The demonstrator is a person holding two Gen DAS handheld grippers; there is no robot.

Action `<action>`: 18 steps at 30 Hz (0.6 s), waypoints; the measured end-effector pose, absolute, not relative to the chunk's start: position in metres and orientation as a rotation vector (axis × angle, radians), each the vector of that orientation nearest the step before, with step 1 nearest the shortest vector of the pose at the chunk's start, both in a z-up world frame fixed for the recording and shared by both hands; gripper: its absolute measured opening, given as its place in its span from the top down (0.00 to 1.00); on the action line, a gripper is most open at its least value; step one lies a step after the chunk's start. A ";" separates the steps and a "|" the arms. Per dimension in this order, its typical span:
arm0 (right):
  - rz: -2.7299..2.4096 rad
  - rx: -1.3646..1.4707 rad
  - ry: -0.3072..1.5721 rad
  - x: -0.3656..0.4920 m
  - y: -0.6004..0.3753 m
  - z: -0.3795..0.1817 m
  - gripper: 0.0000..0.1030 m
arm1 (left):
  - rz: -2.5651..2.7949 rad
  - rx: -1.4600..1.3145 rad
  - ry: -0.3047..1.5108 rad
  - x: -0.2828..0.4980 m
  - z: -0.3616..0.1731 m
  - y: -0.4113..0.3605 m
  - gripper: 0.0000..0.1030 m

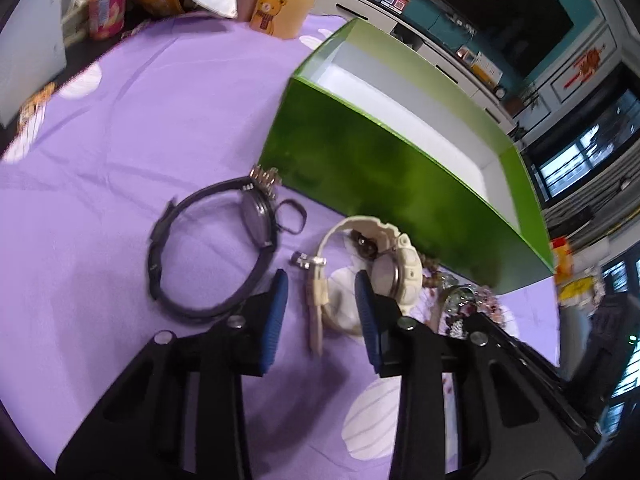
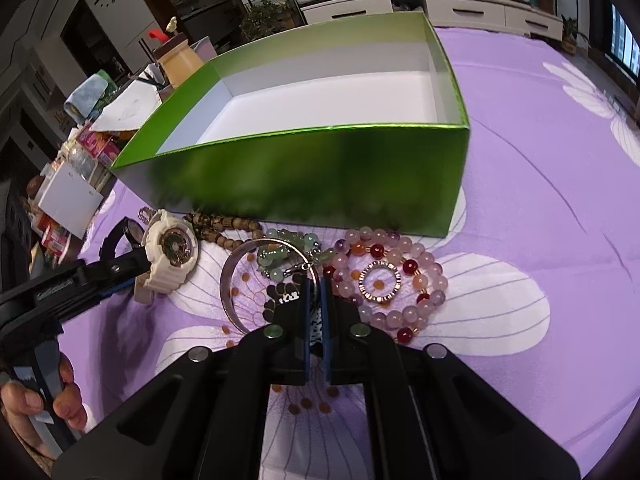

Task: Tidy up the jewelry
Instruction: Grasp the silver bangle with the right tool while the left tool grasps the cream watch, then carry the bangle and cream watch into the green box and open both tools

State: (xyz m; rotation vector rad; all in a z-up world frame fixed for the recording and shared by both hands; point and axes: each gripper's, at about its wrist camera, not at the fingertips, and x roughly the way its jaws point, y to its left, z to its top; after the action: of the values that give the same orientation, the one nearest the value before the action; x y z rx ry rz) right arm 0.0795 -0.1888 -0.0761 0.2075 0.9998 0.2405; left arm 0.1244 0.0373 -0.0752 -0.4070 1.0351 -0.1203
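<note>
Jewelry lies loose on the purple-clothed worktop (image 2: pixel 540 220), all of it just short of the open green box (image 2: pixel 320 184), whose white interior shows nothing inside. Left hand-held gripper (image 1: pixel 320 292): jaws spread, straddling the strap of the white watch (image 1: pixel 376 268), pads apparently not yet touching it; a dark watch (image 1: pixel 216 248) sits to its left. Right hand-held gripper (image 2: pixel 315 284): jaws nearly together around the rim of the silver bangle (image 2: pixel 240 280), though whether they actually pinch it I cannot tell. Ahead and right of it lie the pink bead bracelet (image 2: pixel 396 280) and a small gold ring (image 2: pixel 379 281); green beads (image 2: pixel 280 256) and brown beads (image 2: pixel 224 228) lie ahead-left. Judgement: the white watch looks bulky, its resin strap springy, so take it across the strap near the case. Bangle is stiff, thin, slick metal; likely to pivot or slip. Bead strands are limp and will drape.
</note>
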 end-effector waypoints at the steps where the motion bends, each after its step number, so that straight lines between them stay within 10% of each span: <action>1: 0.240 0.199 0.995 0.079 -0.188 -0.076 0.96 | -0.109 -0.372 1.035 0.127 -0.075 0.033 0.71; 4: 0.249 0.177 0.981 0.075 -0.187 -0.074 0.96 | -0.088 -0.309 1.031 0.127 -0.076 0.027 0.90; 18: 0.234 0.044 0.815 0.020 -0.200 -0.030 0.97 | -0.151 -0.258 0.994 0.093 -0.059 0.021 0.92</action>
State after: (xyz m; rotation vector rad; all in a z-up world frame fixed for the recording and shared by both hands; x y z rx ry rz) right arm 0.0204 -0.1995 -0.0299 0.0436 0.8145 0.2339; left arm 0.0927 0.0210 -0.0589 -0.2575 0.9936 -0.1511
